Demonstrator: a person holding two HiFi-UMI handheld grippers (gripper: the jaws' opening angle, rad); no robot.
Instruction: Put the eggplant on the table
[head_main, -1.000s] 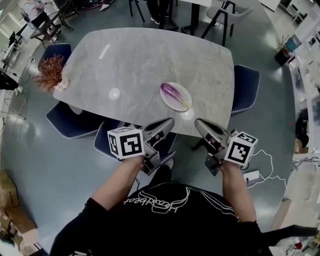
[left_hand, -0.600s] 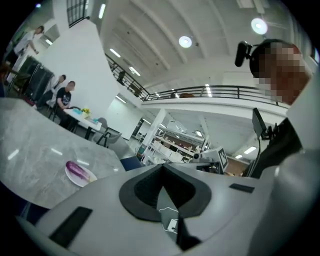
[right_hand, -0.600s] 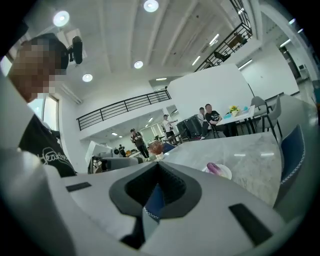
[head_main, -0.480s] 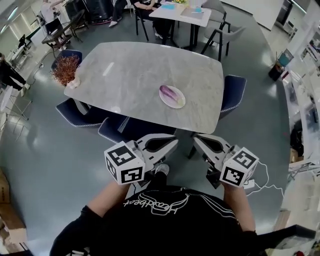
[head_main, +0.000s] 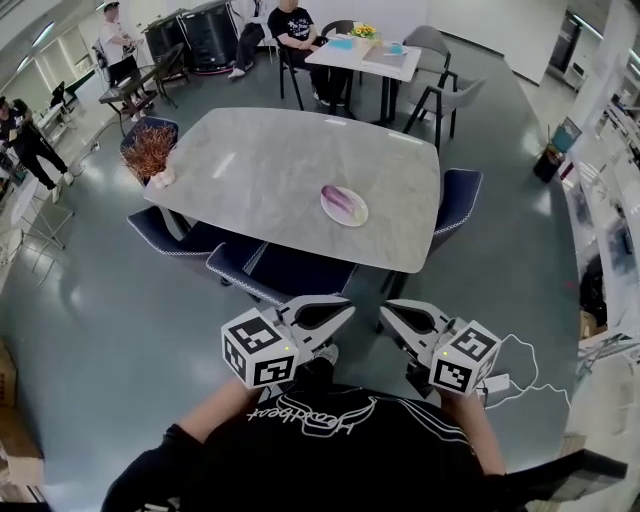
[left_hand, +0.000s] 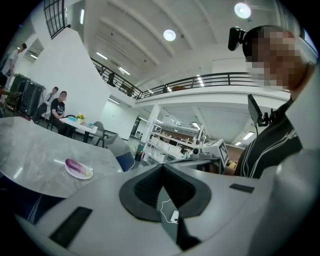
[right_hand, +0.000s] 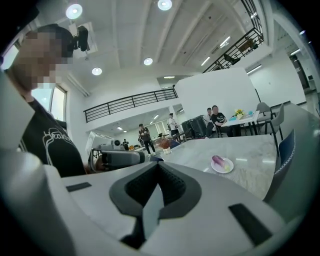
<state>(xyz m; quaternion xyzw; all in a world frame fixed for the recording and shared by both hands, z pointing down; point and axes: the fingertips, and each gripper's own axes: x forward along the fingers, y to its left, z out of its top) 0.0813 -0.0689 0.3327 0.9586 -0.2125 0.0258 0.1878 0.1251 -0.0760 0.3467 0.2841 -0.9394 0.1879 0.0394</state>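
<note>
Fingers of the left gripper (head_main: 346, 306) and the right gripper (head_main: 384, 309) are pressing together at their tips, pinching nothing, as a person in a black shirt is holding them low and well apart from the rounded, grey marbled table (head_main: 270, 160). A glossy purple eggplant (head_main: 340, 198) is lying on a round white plate (head_main: 358, 216) near the table's right edge, with padded navy chairs (head_main: 285, 270) tucked beneath.

From the left gripper view, smooth grey fingers (left_hand: 95, 205) with black ribbed pads are meeting at a point, the eggplant (left_hand: 73, 164) resting far off to the left.

From the right gripper view, the same closed wedge (right_hand: 159, 166) is pointing past the eggplant (right_hand: 218, 160) on its plate (right_hand: 223, 168) to the right.
</note>
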